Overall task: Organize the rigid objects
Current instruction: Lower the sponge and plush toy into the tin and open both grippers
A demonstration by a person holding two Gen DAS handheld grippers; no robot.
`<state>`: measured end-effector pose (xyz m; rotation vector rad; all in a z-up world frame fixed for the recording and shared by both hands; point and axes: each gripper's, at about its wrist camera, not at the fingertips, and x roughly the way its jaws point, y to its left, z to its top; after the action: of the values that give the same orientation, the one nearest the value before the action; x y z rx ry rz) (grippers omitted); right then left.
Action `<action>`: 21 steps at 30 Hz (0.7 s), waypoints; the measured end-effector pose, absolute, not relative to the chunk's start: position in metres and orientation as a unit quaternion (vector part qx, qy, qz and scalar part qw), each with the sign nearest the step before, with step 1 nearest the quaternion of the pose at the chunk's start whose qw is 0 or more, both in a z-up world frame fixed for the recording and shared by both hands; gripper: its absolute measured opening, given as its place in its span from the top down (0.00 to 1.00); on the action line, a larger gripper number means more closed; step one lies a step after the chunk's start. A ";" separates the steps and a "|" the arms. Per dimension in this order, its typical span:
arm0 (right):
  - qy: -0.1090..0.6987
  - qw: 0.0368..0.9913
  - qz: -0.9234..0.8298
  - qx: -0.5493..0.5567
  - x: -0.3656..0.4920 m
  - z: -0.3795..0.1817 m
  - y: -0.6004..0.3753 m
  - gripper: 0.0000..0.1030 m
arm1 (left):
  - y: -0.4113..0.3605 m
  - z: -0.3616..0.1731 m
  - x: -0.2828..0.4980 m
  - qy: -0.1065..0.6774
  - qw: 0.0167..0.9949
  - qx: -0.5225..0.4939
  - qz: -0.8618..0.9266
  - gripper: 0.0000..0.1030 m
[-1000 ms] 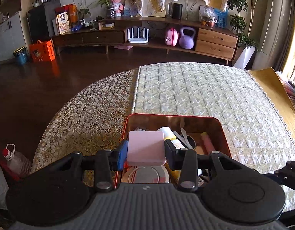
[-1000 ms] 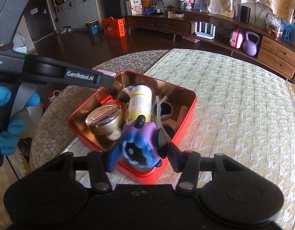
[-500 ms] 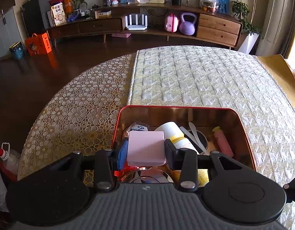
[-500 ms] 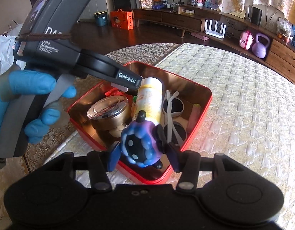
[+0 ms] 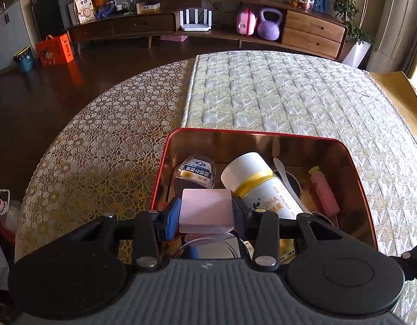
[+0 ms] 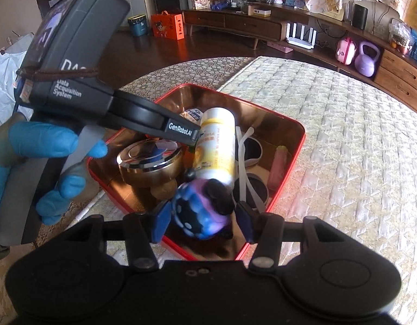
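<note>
Lowered: left gripper point(image 5: 206, 214) w/ pink block point(image 5: 205, 211) (clamped) over tin point(image 5: 262, 142).

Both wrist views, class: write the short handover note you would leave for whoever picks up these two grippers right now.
Left gripper: shut on a pink block, held over the near end of the red tin.
Right gripper: a blue and purple toy sits between its fingers over the tin's near corner; the picture is blurred there, so the grip is unclear.
Already lying in the tin: white bottle, pink tube, round metal case, a small packet.
Left to do: set the block and the toy down inside, in free spots, then let go.
</note>
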<state>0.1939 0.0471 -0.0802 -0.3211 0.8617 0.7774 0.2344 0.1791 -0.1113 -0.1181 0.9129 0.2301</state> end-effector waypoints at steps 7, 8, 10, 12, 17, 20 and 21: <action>0.393 0.829 0.367 -0.155 0.185 -0.072 0.046 0.45 | 0.176 -0.111 0.231 0.442 0.888 -0.055 0.112 0.61; 0.392 0.829 0.368 -0.154 0.184 -0.070 0.045 0.44 | 0.176 -0.111 0.230 0.442 0.888 -0.053 0.112 0.60; 0.387 0.831 0.368 -0.153 0.181 -0.066 0.043 0.42 | 0.174 -0.110 0.227 0.442 0.888 -0.054 0.112 0.57; 0.385 0.834 0.367 -0.150 0.179 -0.063 0.041 0.41 | 0.173 -0.108 0.223 0.438 0.890 -0.059 0.109 0.49; 0.374 0.841 0.365 -0.139 0.173 -0.052 0.031 0.39 | 0.166 -0.095 0.208 0.423 0.899 -0.060 0.100 0.39; 0.365 0.847 0.365 -0.127 0.169 -0.045 0.023 0.37 | 0.161 -0.085 0.199 0.416 0.903 -0.057 0.095 0.38; 0.362 0.849 0.365 -0.122 0.167 -0.043 0.019 0.36 | 0.159 -0.082 0.196 0.413 0.904 -0.057 0.093 0.35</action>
<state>0.1675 0.0192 -0.0429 -0.2568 0.7635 0.7686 0.1955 0.1594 -0.0823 -0.1177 0.8545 0.1913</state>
